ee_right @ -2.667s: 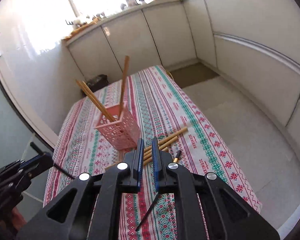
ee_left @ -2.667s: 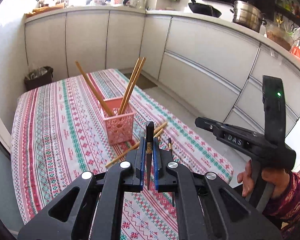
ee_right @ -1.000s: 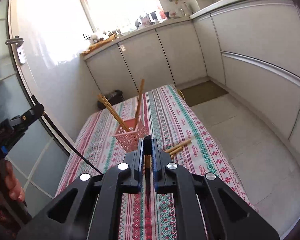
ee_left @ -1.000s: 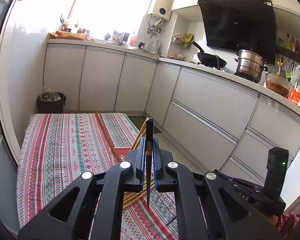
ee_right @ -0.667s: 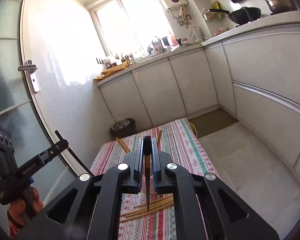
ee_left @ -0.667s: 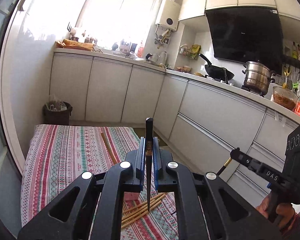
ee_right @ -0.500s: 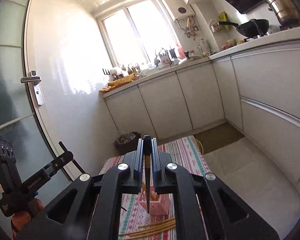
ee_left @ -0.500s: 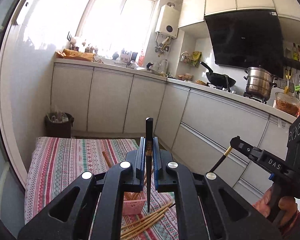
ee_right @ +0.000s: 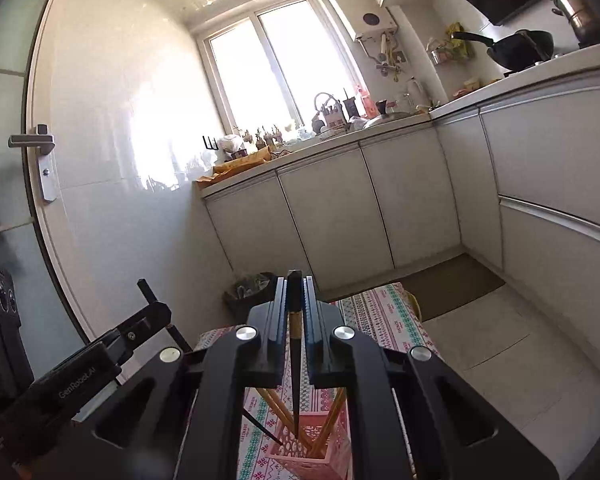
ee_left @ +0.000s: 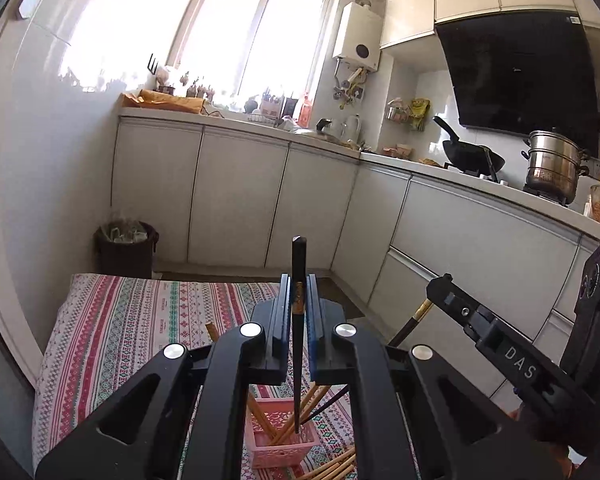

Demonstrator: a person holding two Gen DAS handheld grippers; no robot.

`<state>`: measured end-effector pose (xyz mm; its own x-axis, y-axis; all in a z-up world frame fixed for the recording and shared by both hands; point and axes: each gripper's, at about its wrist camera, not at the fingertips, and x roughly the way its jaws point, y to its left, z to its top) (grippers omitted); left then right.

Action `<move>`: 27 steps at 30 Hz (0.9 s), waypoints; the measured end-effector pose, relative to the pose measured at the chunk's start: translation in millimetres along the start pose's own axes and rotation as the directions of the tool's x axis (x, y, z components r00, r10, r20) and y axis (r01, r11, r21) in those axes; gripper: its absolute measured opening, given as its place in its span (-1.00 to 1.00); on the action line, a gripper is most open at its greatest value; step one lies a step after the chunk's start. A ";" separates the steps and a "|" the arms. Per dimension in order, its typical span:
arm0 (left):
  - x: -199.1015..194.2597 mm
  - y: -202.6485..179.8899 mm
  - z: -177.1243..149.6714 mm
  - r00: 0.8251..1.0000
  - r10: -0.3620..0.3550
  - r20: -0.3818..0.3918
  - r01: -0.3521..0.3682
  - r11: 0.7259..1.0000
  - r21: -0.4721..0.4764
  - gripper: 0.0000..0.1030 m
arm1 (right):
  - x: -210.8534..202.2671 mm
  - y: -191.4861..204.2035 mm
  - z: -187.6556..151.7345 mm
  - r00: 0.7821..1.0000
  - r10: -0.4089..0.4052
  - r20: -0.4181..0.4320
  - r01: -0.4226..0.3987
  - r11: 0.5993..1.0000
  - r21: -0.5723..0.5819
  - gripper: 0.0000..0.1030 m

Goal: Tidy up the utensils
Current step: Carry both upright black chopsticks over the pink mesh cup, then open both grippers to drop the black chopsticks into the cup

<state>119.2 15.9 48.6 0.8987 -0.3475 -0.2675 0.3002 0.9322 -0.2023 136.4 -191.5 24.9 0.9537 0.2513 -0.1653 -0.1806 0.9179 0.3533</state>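
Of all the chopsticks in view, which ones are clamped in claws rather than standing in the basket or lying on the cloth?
The two black chopsticks; the others are light wood.

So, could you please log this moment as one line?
left claw: shut on black chopstick | right claw: shut on second black chopstick | both above pink basket

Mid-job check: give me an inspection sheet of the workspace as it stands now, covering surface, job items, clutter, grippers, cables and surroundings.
Surface: table under a striped red, green and white patterned cloth.
Job's things: pink perforated plastic basket holding several tan wooden chopsticks; more tan chopsticks loose on the cloth beside it.
Clutter: nothing seen on the table.
Grippers: left gripper shut on a dark chopstick, tip over the basket; right gripper shut on a second dark chopstick, tip also over the basket.
Cables: nothing seen.
Surroundings: white kitchen cabinets, dark bin, black wok, steel pot.
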 end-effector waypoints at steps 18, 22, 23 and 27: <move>-0.5 22.0 -7.8 0.999 0.051 0.005 -0.050 0.997 -0.058 -0.15 | 10.8 -6.0 -18.3 1.000 0.007 -0.010 -0.007 1.000 0.005 -0.45; -7.1 20.8 -5.8 0.998 0.070 0.007 -0.069 0.996 -0.053 -0.14 | -0.3 -5.8 -17.0 1.000 0.001 0.009 -0.001 1.000 0.007 -0.21; -9.1 21.1 -5.1 0.997 0.077 0.010 -0.077 0.996 -0.050 -0.11 | -2.1 -5.8 -16.7 1.000 -0.005 0.012 0.005 1.000 0.006 -0.12; -19.5 20.5 -4.1 0.993 0.115 0.030 -0.114 0.993 -0.042 0.25 | -9.2 -9.7 -15.3 1.000 -0.020 0.019 0.019 1.000 0.023 0.27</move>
<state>106.5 41.3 45.9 0.9366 -0.2346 -0.2603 0.1821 0.9605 -0.2103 125.7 -198.1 8.9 0.9614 0.2272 -0.1549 -0.1565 0.9153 0.3712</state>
